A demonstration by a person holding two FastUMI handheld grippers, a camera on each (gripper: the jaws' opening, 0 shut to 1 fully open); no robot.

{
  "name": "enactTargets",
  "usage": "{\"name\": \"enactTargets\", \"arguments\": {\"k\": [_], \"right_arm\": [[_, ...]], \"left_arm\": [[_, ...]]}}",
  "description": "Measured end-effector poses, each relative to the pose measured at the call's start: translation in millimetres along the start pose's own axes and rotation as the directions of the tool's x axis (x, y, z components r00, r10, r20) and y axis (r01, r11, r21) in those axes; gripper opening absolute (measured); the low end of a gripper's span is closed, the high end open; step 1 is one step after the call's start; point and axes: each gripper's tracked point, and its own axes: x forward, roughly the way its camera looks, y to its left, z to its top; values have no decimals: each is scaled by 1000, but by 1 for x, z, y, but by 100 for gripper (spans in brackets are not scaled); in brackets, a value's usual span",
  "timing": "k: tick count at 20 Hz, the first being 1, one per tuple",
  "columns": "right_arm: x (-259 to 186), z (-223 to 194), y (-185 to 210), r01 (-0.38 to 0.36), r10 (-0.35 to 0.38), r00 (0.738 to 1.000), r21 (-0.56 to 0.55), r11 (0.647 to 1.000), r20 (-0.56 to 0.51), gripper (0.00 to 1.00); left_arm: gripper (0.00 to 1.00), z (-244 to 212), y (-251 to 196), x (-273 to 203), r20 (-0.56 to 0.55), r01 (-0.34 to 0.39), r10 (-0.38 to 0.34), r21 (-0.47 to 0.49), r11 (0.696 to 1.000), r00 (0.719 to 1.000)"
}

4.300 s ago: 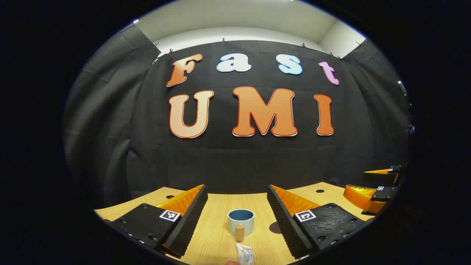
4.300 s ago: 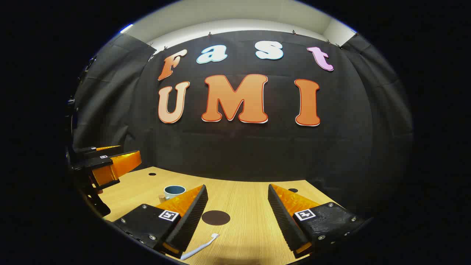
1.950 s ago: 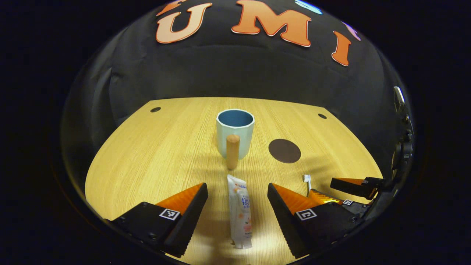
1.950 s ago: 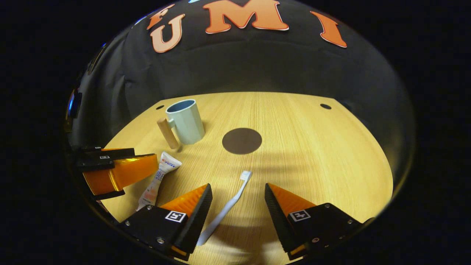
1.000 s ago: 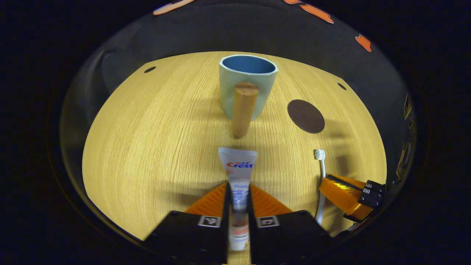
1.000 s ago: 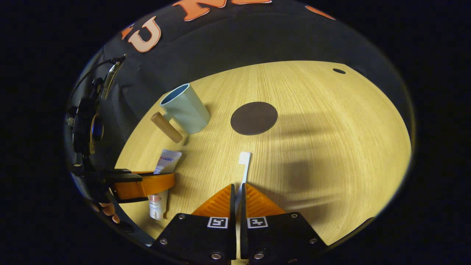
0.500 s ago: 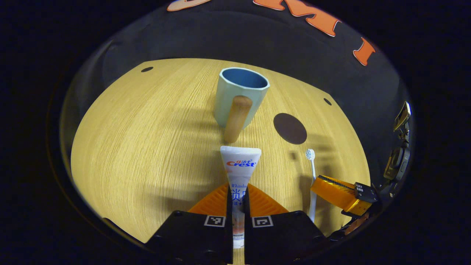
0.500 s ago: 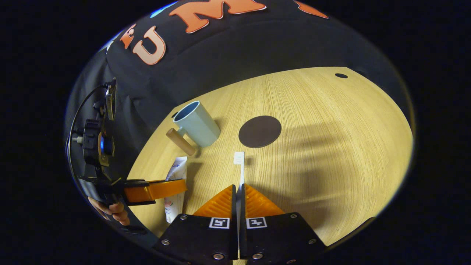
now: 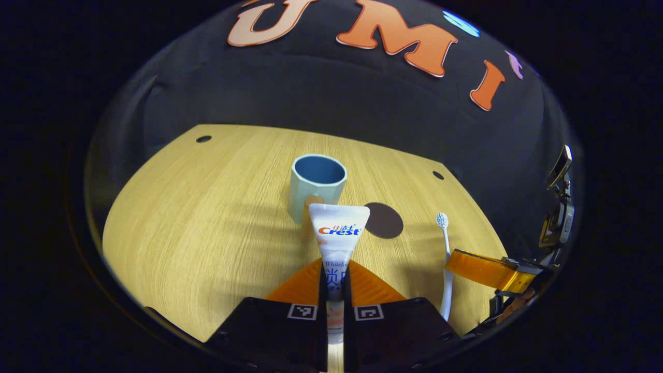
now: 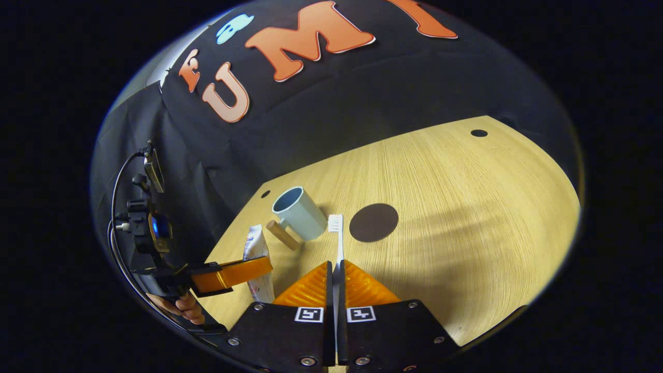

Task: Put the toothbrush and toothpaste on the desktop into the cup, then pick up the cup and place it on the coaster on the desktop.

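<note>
Desktop (image 9: 207, 217) now farther below: left gripper (image 9: 331, 290) clamped on toothpaste (image 9: 336, 233), right gripper (image 10: 335, 290) clamped on toothbrush (image 10: 337, 243), both lifted clear. Cup (image 9: 316, 184) upright beside coaster (image 9: 384, 220); insertion next.

cup (image 9: 317, 189) pale green, blue inside | coaster (image 9: 384, 220) dark brown, perhaps | toothbrush (image 10: 337, 239) white

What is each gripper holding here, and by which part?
Left gripper grips the toothpaste near its cap end; right gripper grips the toothbrush by its handle.
</note>
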Motion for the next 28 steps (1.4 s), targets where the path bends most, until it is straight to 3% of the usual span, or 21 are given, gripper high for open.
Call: {"name": "enactTargets", "arguments": {"k": [7,14,22,28], "right_arm": [[-12,32,10,-25,36,989,-75,997,145,2],[-19,68,18,-61,79,959,-76,995,272,2],[-28,114,27,-65,117,901,-138,988,417,2],[-30,131,26,-40,121,869,-177,983,480,2]], "left_arm": [[12,54,6,-24,244,-3,-9,50,999,970],[11,126,21,-30,471,-2,10,-17,1000,882],[11,189,46,2,581,14,18,-51,999,814],[11,198,48,50,592,49,-9,-51,998,806]]}}
